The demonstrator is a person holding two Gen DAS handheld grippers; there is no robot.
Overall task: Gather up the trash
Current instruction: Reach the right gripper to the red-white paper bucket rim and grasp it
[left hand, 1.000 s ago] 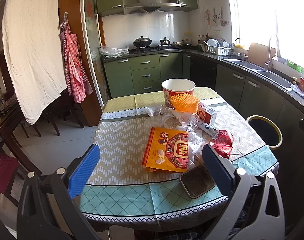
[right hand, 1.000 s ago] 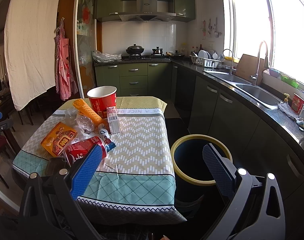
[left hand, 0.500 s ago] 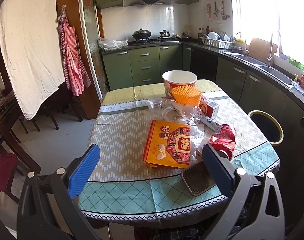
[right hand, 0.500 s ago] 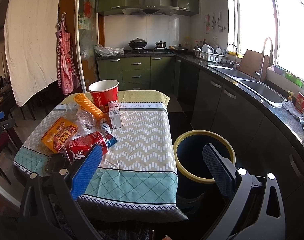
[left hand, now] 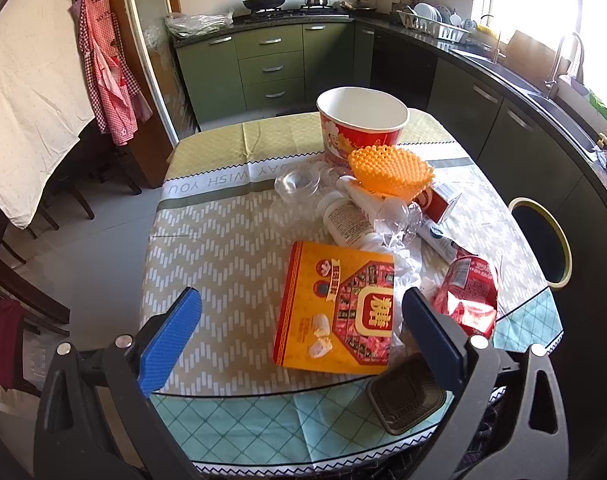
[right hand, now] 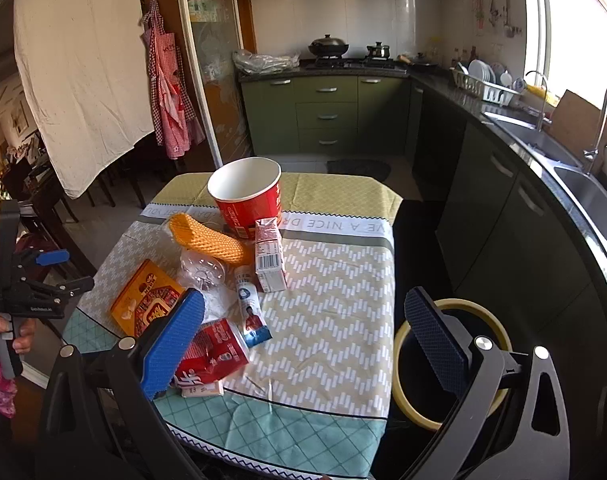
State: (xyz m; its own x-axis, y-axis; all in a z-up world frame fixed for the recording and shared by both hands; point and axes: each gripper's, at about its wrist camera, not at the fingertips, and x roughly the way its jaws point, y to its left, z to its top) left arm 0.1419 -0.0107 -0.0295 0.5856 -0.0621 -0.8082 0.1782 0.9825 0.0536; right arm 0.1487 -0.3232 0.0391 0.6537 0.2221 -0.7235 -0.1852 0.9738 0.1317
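**Visitor:** Several bits of rubbish, yes? Tell me where they lie and what the hands are doing.

**Onlooker:** Both tools hang empty. In the left wrist view the left gripper [left hand: 299,336] fills the bottom of the frame, fingers spread wide apart over the near edge of the table [left hand: 223,248]. The right gripper [right hand: 303,332] is likewise spread, holding nothing, low in its own frame.

**Visitor:** And the trash?

**Onlooker:** Clustered at centre and right of the left view. A flat yellow snack pouch [left hand: 337,308] lies nearest, just above the left fingers. At its right, a crumpled red wrapper [left hand: 467,292]. A dark plastic tray [left hand: 407,398] sits at the lower right edge. Further up: a white bottle [left hand: 345,222], an orange foam net [left hand: 389,170], and a red paper bucket [left hand: 361,126] standing upright. The bin [left hand: 541,242] shows at the right edge, beside the table.

**Visitor:** How would they handle?

**Onlooker:** I judge everything light. The pouch looks thin and slick; pinch one edge. The wrapper should crush, so any fold serves. The bucket probably dents; take its rim.
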